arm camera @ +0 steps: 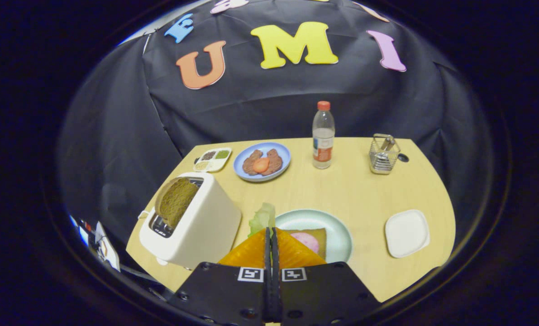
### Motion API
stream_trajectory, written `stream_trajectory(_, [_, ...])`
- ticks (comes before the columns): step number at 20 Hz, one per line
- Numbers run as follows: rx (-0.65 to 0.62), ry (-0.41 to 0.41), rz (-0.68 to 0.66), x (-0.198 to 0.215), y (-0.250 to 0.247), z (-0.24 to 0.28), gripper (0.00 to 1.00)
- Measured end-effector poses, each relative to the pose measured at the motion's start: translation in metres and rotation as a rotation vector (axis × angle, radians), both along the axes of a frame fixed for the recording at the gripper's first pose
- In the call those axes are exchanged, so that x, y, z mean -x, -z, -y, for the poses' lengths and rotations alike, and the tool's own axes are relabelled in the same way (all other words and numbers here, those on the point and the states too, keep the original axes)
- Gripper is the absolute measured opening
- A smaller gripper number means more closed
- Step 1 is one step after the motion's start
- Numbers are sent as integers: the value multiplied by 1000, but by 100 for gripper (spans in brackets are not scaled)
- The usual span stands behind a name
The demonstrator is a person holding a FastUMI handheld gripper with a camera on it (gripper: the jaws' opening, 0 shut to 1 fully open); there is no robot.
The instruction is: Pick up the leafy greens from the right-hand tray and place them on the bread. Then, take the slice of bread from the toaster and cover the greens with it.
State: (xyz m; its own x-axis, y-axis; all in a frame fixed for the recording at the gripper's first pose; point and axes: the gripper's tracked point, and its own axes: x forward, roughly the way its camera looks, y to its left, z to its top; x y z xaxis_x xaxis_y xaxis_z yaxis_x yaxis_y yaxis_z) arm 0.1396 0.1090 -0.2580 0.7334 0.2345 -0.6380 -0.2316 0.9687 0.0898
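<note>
My gripper (270, 230) is shut, its two fingers pressed together, and a pale leafy green (261, 218) sticks out from their tips. The greens hang over the left rim of a pale green plate (317, 218). On that plate, just right of the fingers, lies a brown slice of bread (321, 235) with a pink round slice (307, 241) on top; the fingers hide part of both. Left of the fingers stands a white toaster (203, 228) with a brown bread slice (175, 202) sticking up out of its slot. A small white square tray (406, 233) sits to the right, bare.
At the back of the wooden table (364, 194) are a blue plate (284, 154) with brown patties and a red slice, a small divided condiment dish (212, 159), a clear bottle with a red cap (323, 136) and a wire holder (383, 156).
</note>
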Motion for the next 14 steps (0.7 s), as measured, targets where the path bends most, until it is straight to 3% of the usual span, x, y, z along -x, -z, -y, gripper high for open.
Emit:
stream_trajectory(4, [38,37,-53,-20,33,-6,0])
stream_trajectory(14, [133,192,-150,-70,89,49,1])
